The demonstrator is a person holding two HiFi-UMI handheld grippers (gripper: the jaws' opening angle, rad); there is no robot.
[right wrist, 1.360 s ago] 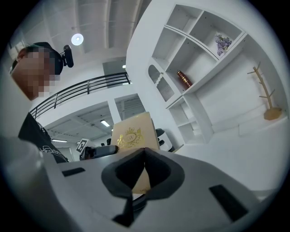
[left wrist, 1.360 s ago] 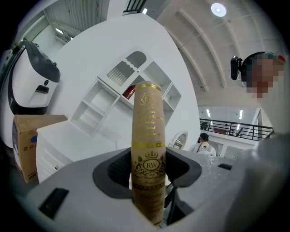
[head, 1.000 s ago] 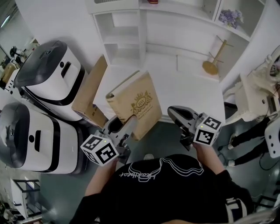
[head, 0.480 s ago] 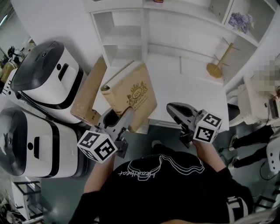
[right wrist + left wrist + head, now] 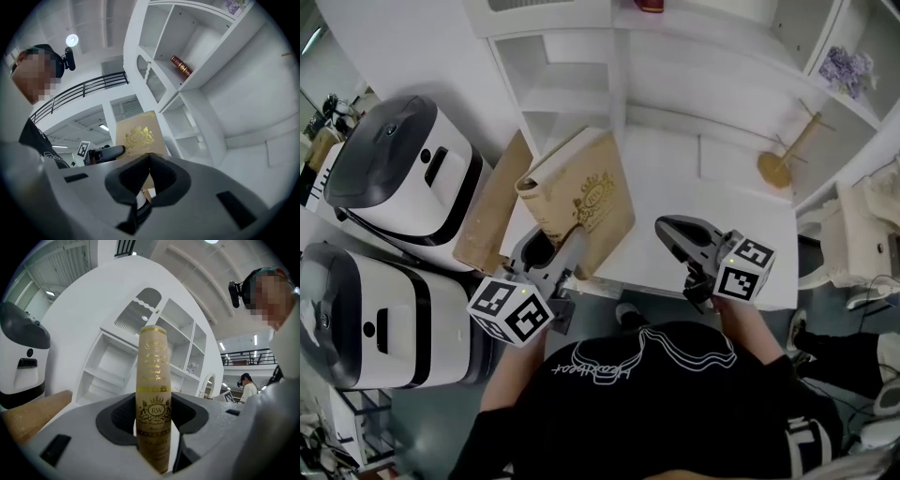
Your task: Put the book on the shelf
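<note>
The person holds both grippers out level in front of the chest, side by side and apart, both pointing toward the desk from its near edge. The left gripper sits toward the near left corner. Its jaws are clamped on the lower end of the book, whose spine stands upright between the pads in the left gripper view. Its marker cube faces up, just ahead of the bare left forearm. The right gripper has its jaws closed tip to tip, with its marker cube near the body.
</note>
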